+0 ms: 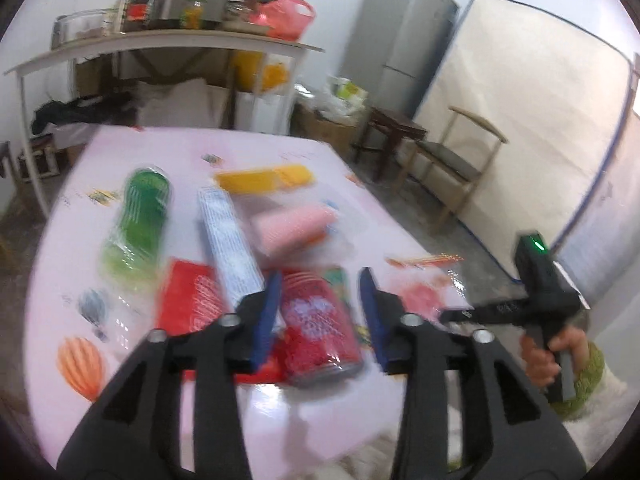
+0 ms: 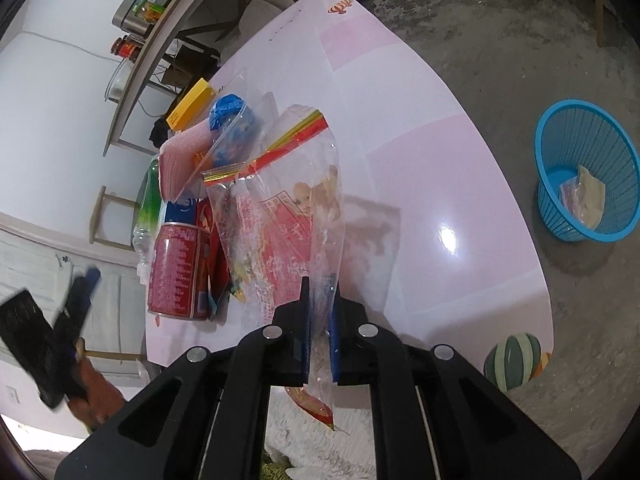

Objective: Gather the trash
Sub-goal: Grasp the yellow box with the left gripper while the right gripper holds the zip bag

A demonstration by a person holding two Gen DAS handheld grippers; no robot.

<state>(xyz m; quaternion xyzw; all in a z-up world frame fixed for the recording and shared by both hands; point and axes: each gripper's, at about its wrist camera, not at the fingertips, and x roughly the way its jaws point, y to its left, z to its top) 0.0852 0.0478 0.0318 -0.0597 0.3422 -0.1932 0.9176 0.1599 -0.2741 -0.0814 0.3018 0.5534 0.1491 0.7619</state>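
The right gripper [image 2: 319, 312] has its blue pads pressed together on a clear plastic bag [image 2: 288, 216] with red print and a striped zip edge; the bag rises from the jaws over the near part of the pink table [image 2: 440, 152], and a red-tipped corner hangs below the fingers, off the near edge. The left gripper [image 1: 320, 312] hovers above the table with its fingers apart and nothing between the pads; a red can [image 1: 320, 328] lies on its side on the table beyond the gap, untouched, in a view smeared by motion.

The remaining trash lies clustered toward the table's left side as the right wrist sees it: the red can, with a flat red packet [image 1: 190, 300] just beside it; a green plastic bottle [image 1: 140, 220] on its side nearer the left edge; a white and blue box [image 1: 228, 240] between bottle and can; a pink roll [image 1: 292, 226] behind the can; a yellow box [image 1: 264, 178] toward the far edge; a blue object [image 2: 230, 114] partly behind the bag.

On the concrete floor [image 2: 520, 40], well apart from the table's right edge, stands a blue basket [image 2: 580, 140] with some wrappers [image 2: 584, 196] already in it.
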